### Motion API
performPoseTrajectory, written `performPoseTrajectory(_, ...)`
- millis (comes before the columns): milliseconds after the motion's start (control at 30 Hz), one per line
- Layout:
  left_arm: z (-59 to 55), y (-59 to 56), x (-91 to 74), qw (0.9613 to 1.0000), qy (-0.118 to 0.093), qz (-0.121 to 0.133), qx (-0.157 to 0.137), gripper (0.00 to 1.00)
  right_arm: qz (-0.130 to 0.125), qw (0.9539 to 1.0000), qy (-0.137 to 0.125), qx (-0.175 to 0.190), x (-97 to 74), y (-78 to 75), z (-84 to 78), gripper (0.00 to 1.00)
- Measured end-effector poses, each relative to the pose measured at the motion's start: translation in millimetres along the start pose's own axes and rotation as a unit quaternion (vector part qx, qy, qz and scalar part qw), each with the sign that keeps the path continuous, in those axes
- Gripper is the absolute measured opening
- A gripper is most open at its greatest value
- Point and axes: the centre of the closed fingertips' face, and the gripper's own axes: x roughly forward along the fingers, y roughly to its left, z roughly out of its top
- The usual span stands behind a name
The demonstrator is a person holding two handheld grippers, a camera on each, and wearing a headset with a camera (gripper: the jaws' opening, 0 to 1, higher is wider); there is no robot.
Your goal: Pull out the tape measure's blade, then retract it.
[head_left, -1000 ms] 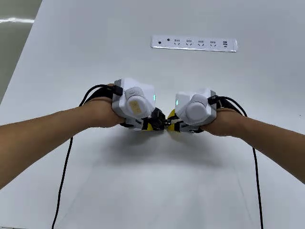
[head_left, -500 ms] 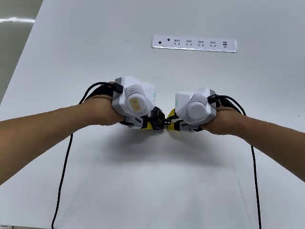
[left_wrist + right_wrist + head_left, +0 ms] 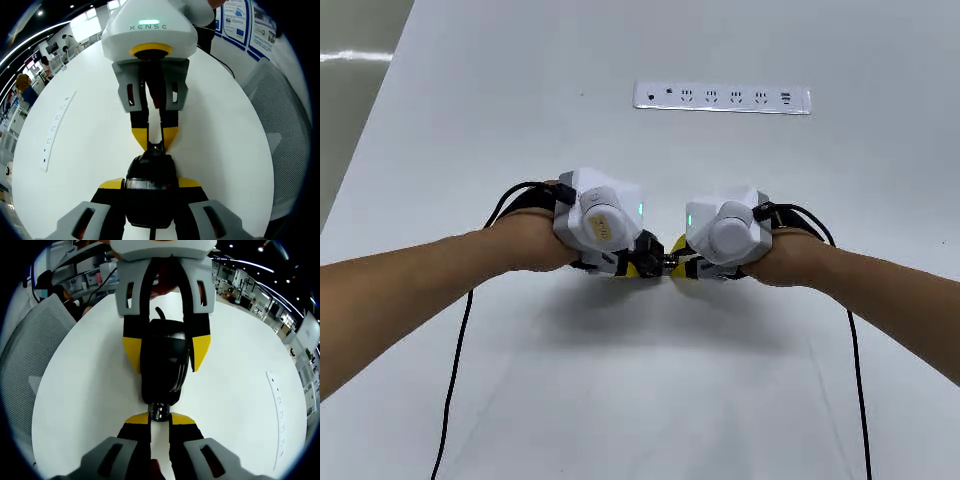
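The black tape measure (image 3: 150, 187) sits between the jaws of my left gripper (image 3: 151, 183), which is shut on its case. Facing it tip to tip, my right gripper (image 3: 159, 419) is shut on the metal hook (image 3: 159, 410) at the end of the blade. Hardly any blade shows between hook and case (image 3: 165, 362). In the head view the left gripper (image 3: 645, 262) and the right gripper (image 3: 682, 265) meet just above the white table (image 3: 640, 380), and the tape measure is mostly hidden between them.
A white power strip (image 3: 722, 97) lies flat at the far side of the table, well beyond the grippers. Black cables (image 3: 455, 350) trail back from both hands along the tabletop. A grey mesh chair (image 3: 285, 125) stands off the table's edge.
The left hand has rolled slightly and the head camera has shifted a little. Both grippers stay tip to tip with the same hold.
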Motion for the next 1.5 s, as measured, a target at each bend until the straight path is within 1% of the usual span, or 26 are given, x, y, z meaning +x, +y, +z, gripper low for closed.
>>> performPoseTrajectory(67, 0.1, 0.1, 0.2, 1.0000, -0.001, 0.000, -0.001, 0.34, 0.000, 1.0000, 0.001, 0.000, -0.6, 0.0, -0.8, 0.11)
performPoseTrajectory(100, 0.2, 0.3, 0.3, 1.0000, -0.001, 0.001, -0.001, 0.34, -0.001, 1.0000, 0.001, 0.007, -1.0, -0.1, -1.6, 0.11)
performPoseTrajectory(300, 0.2, 0.4, 0.5, 1.0000, -0.001, 0.001, -0.003, 0.34, -0.002, 0.9999, 0.000, 0.010, -1.2, -0.3, -2.1, 0.11)
performPoseTrajectory(500, 0.2, 0.7, 1.2, 1.0000, -0.002, 0.000, -0.004, 0.34, -0.005, 0.9999, -0.001, 0.010, -6.1, 0.6, -8.5, 0.11)
performPoseTrajectory(867, 0.2, 1.0, 2.1, 1.0000, 0.001, -0.001, -0.007, 0.34, -0.008, 0.9997, -0.006, 0.021, -12.8, 2.1, -17.4, 0.11)
performPoseTrajectory(1500, 0.3, 1.1, 1.8, 0.9999, 0.007, -0.003, -0.008, 0.34, -0.006, 0.9998, 0.000, 0.021, -27.9, 4.0, -38.1, 0.11)
